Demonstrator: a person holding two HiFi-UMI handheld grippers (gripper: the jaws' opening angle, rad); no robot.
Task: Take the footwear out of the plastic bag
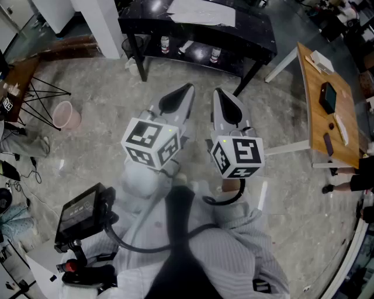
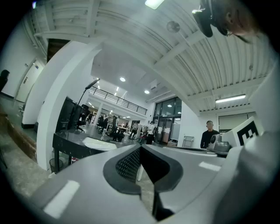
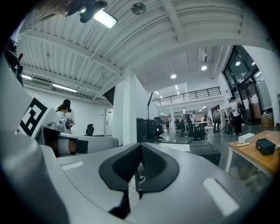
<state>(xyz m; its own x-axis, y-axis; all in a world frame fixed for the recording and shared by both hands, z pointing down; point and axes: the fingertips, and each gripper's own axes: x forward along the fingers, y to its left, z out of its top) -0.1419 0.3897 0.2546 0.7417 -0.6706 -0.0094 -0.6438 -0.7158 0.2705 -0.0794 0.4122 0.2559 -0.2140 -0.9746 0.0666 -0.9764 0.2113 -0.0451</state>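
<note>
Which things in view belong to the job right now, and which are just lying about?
Job: left gripper, right gripper, both shut and empty; no bag or footwear in view.
Lying about: black table, wooden table, pink bucket, bottles.

The left gripper (image 2: 141,153), jaws together and empty, faces a black table (image 2: 72,141).

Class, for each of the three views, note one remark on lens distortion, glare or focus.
Head view: wide-angle bending curves the wooden table; the black table shows glare. Left gripper view: fisheye with dark corners, the left gripper close and slightly soft. Right gripper view: same fisheye, ceiling lamp blown out.
</note>
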